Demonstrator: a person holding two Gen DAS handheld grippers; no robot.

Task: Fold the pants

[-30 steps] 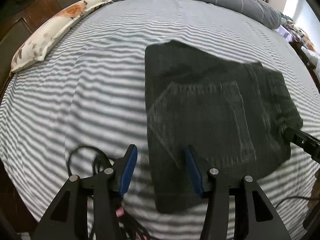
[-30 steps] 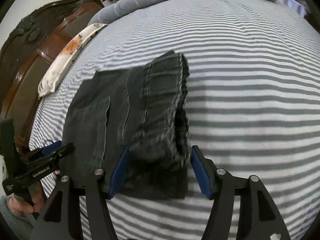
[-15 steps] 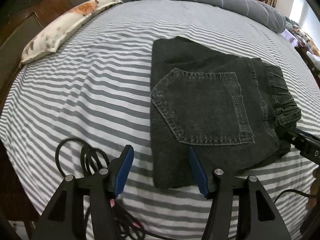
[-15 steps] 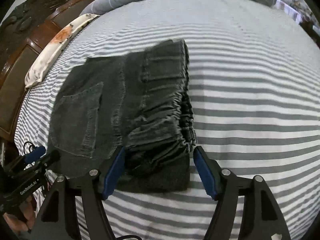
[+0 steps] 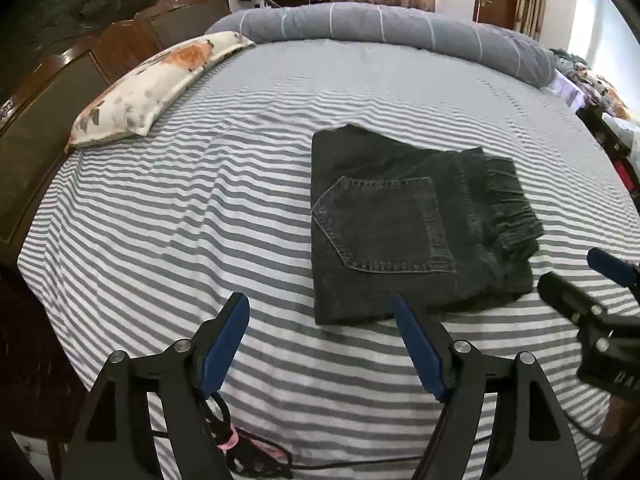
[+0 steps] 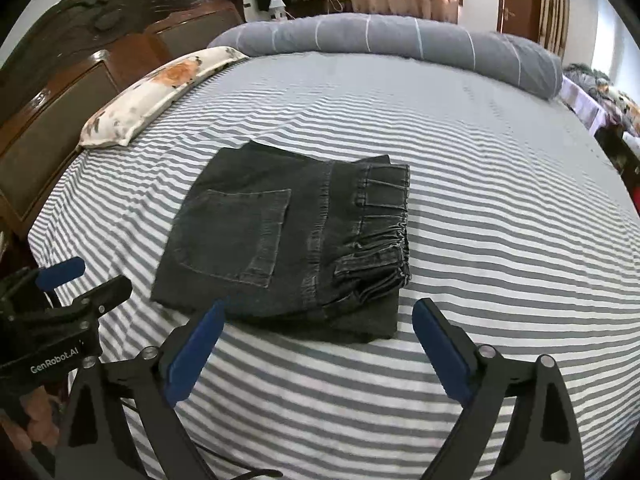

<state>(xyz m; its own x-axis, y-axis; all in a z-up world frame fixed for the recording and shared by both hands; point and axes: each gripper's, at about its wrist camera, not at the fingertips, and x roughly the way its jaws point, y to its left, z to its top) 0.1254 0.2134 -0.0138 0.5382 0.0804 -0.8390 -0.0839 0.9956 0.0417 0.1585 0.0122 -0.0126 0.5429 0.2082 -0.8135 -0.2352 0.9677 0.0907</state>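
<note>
pants [image 5: 404, 224]: dark denim, folded into a compact rectangle, back pocket up, elastic waistband at its right edge; lies flat on the bed, near the front edge, touched by neither tool.
bed [image 5: 200, 208]: grey-and-white striped sheet; more of it shows around the pants than 1 second ago.
left hand-held gripper [image 5: 320, 344]: blue-padded jaws wide apart and have just been opening; nothing between them. earlier its right pad overlapped the pants' near left corner; now both pads stand clear, short of the near edge.
right hand-held gripper [image 6: 316, 344]: jaws very wide and have just been opening; nothing gripped. 1 second ago the pads flanked the waistband end closely; now they stand back from the near edge.
floral pillow [image 5: 160, 84]: by the wooden headboard [image 5: 60, 80], far left, well apart from the pants.
grey bolster [image 5: 400, 28]: along the far side of the bed.
cable [image 5: 248, 448]: black, at the bed's near edge under the left tool.
</note>
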